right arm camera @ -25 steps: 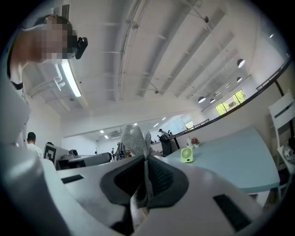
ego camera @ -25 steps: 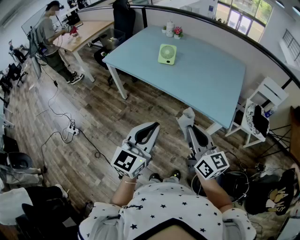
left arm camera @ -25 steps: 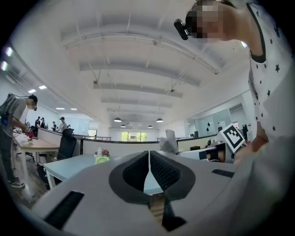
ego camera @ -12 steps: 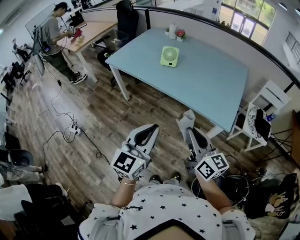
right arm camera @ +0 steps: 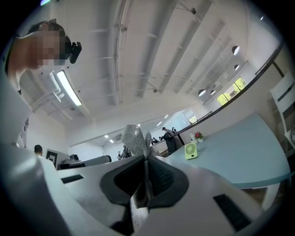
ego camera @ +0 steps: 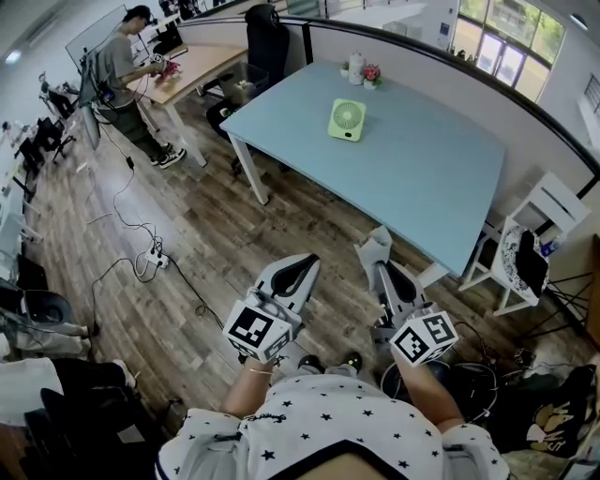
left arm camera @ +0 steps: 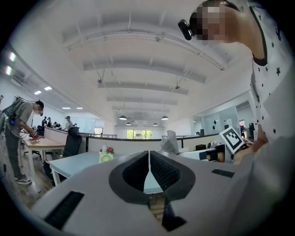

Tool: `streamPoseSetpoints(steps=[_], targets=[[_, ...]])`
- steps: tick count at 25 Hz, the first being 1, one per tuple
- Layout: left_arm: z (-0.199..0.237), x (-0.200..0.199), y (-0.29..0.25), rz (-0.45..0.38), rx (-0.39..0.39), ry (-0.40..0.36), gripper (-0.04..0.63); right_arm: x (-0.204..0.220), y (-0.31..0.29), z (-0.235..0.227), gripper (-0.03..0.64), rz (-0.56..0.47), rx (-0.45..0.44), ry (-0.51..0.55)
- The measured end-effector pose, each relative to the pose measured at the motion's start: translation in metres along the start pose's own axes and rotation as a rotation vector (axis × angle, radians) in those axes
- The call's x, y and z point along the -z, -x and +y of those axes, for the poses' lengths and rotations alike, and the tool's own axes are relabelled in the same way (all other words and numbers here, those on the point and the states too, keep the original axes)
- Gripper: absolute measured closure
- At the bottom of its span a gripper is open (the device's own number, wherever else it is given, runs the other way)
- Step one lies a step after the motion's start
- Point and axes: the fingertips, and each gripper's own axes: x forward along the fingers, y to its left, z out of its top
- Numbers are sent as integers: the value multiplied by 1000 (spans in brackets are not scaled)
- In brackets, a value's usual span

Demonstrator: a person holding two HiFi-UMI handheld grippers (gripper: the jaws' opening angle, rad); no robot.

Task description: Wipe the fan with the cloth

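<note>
A small green fan (ego camera: 348, 120) stands upright on the far part of a light blue table (ego camera: 412, 187); it also shows as the fan (right arm camera: 190, 150) and the fan (left arm camera: 106, 157). My right gripper (ego camera: 377, 249) is shut on a grey cloth (ego camera: 379, 241), whose folds stick up past the jaws as the cloth (right arm camera: 136, 140). My left gripper (ego camera: 305, 266) is shut with nothing in it, its jaws pressed together (left arm camera: 149, 162). Both grippers hang over the wooden floor, well short of the table's near edge.
A white bottle (ego camera: 355, 67) and a small flower pot (ego camera: 373, 75) stand behind the fan. A black office chair (ego camera: 263, 28) is at the table's far corner. A person (ego camera: 127, 70) works at a wooden desk (ego camera: 187, 73). Cables and a power strip (ego camera: 153, 259) lie on the floor; a white stool (ego camera: 530, 234) stands right.
The view has drifted slightly, so the table and fan sit a little further right and lower. Both grippers hold their places and stay shut.
</note>
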Motion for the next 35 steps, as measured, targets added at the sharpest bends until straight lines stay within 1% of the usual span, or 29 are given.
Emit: streamPoseSetpoints(steps=[7, 13, 18, 22, 25, 31, 35], targets=[[-11, 1, -16, 11, -26, -13, 561, -7, 2, -19, 594, 0, -29, -11], [-16, 0, -13, -8, -68, 5, 561, -5, 2, -23, 595, 12, -72, -25], [-11, 5, -9, -4, -107, 16, 561, -3, -6, -22, 594, 21, -97, -27], [-1, 9, -10, 3, -122, 18, 561, -3, -15, -22, 595, 30, -110, -20], [10, 11, -15, 3, -117, 24, 561, -1, -23, -24, 595, 38, -99, -15], [37, 15, -35, -3, -77, 23, 561, 0, -48, -37, 594, 43, -61, -1], [62, 20, -50, 5, -56, 41, 561, 4, -71, -49, 594, 54, -29, -6]])
